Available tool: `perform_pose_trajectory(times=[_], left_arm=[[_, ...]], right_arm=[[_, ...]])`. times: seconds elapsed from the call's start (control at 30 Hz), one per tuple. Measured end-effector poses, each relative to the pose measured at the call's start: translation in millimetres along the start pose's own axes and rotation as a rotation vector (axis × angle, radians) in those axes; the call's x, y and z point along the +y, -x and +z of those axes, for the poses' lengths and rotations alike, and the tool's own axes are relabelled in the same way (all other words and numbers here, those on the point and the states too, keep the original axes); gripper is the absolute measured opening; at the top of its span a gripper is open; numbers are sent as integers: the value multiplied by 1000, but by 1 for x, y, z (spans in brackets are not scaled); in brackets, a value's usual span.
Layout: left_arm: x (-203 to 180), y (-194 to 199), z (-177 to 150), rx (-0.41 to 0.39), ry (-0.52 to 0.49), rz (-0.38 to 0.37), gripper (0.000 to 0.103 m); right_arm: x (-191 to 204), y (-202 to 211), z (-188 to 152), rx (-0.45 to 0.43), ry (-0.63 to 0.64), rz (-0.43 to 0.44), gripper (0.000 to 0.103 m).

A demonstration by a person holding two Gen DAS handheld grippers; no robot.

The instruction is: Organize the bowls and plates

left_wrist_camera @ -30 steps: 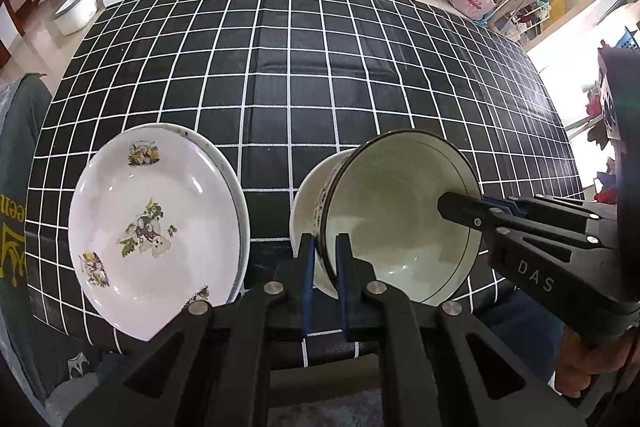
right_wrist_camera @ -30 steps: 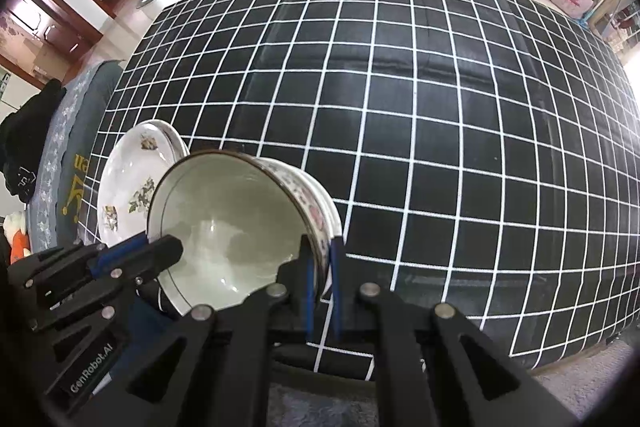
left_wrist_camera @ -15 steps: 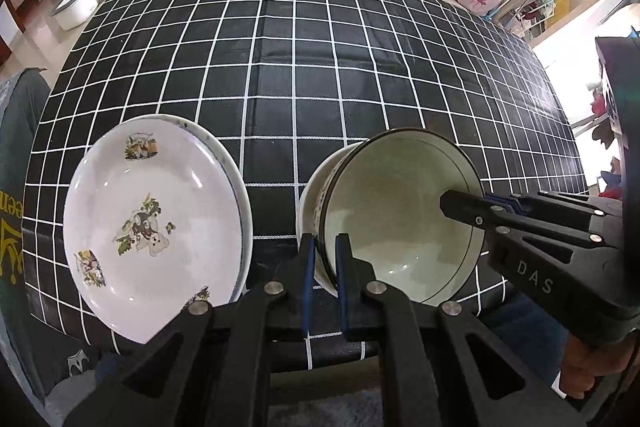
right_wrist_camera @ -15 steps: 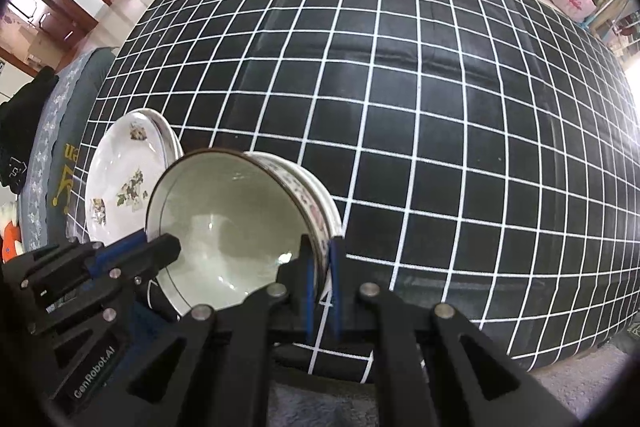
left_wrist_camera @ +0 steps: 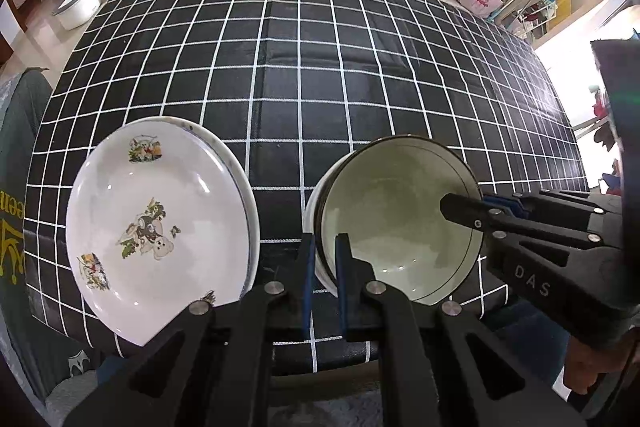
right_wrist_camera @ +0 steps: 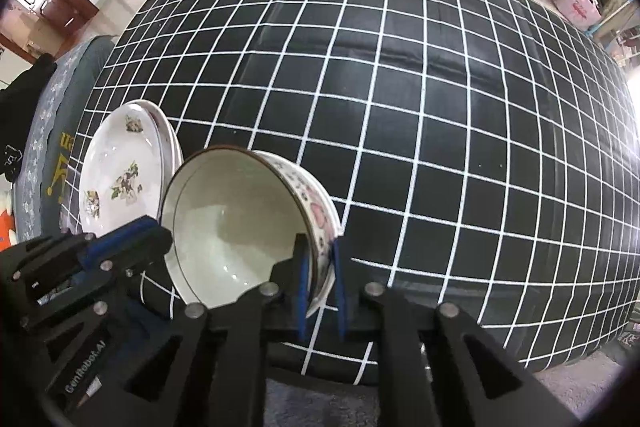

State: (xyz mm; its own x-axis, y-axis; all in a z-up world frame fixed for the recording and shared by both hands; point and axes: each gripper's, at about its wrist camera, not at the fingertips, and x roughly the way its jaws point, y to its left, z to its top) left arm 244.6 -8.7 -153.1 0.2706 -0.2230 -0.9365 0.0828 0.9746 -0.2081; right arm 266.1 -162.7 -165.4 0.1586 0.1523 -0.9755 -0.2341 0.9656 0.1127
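the bowl (left_wrist_camera: 400, 231), glossy with a dark rim line, sits between both grippers on the checked tablecloth (left_wrist_camera: 320, 67). only the right wrist view shows its floral outer wall (right_wrist_camera: 316, 211); the left wrist view shows just the pale inside. the left gripper (left_wrist_camera: 325, 255) is nearly closed, pinching the rim's near-left edge. the right gripper (right_wrist_camera: 320, 267) straddles the opposite rim, its jaws having just been opening a little, the wall between them with a slight gap. left of the left jaws lie stacked smooth white plates (left_wrist_camera: 160, 227) with printed figures.
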Motion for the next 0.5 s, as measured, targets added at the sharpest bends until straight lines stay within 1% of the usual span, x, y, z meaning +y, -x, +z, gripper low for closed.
perform_pose_trajectory(times=[0.1,0.23,0.27,0.3,0.37,0.43,0.5], left_arm=[[0,3,-1,-7,2,2,8],[1,7,-5,-23,-3,9,10],[2,9,-6,-27,-2,7,15],[2,10,-7,-29,-2,5,21],[1,12,-9,-37,-10,2,26],[0,15,-12,-43,-20,9,28],[-3,21,-15,-57,-30,17,38]], right_arm=[[-1,1,-2,-7,-1,1,20],[2,7,-8,-42,34,-61,40],[1,9,-10,-48,40,-65,46],[0,10,-11,-51,44,-65,48],[-4,10,-12,-57,36,-72,52],[-9,10,-12,-65,22,-72,57],[-14,9,-13,-67,-2,-57,59]])
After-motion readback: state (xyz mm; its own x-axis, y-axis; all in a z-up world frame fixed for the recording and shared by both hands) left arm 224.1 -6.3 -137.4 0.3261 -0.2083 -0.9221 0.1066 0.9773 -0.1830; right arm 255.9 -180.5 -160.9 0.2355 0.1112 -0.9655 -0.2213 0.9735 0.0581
